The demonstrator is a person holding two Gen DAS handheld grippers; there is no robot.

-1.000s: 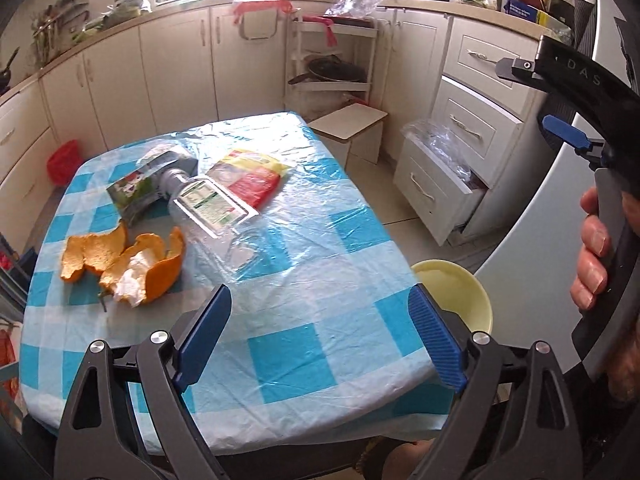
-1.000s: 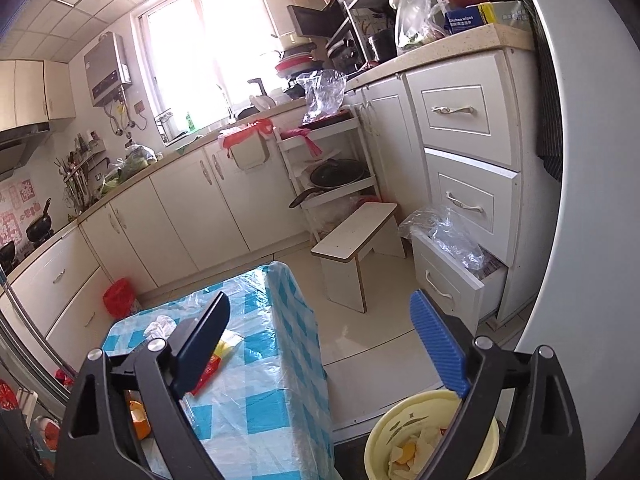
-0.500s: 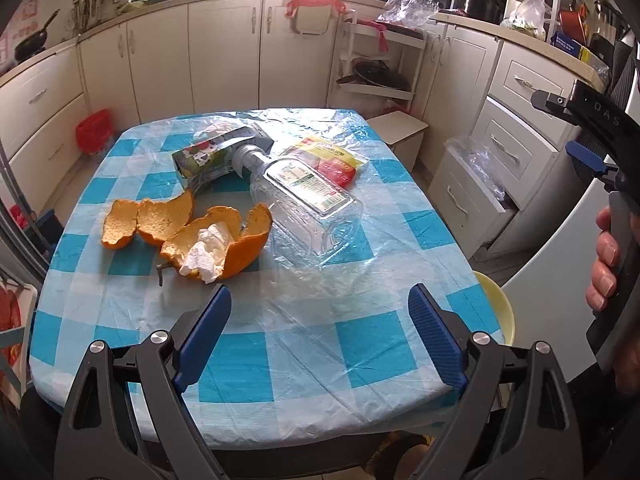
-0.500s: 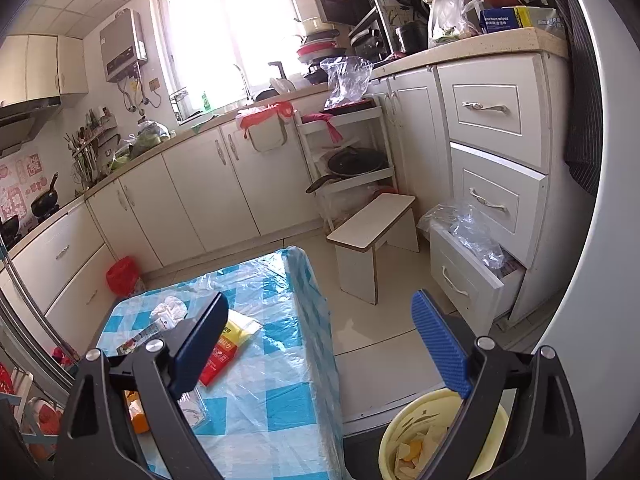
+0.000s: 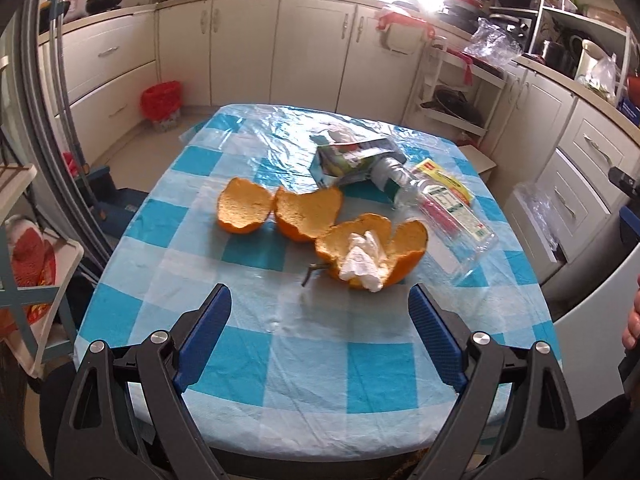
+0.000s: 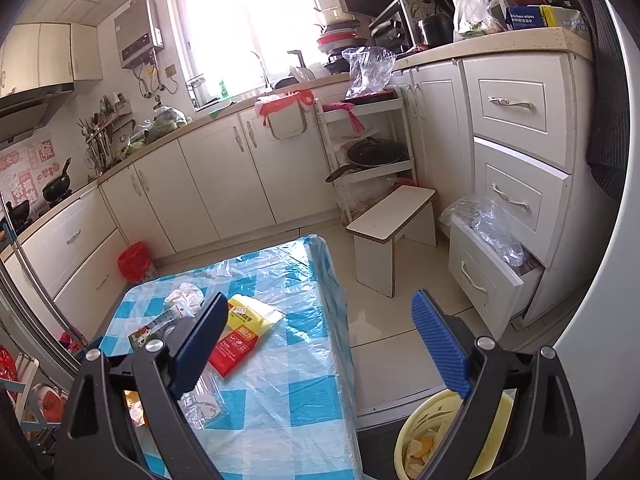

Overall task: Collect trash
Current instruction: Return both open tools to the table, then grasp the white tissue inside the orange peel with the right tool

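The left gripper has been swung toward the curled orange peel holding a white tissue on the blue-checked plastic-covered table; pickup judged imminent. Both grippers' fingers are spread, empty; right gripper is held above the yellow plastic bin.

This is a home kitchen, lived in and rather cluttered. Cream cabinets with metal handles run along two walls under a pale worktop. A sink tap stands below a bright window, with a wall-mounted water heater beside it. A black wok sits on the stove under a range hood. Stacked pots and dishes crowd the worktop, and a white rack holds a pan. A small counter with a blue checked plastic cover stands in the middle of the tiled floor, near a white step stool.
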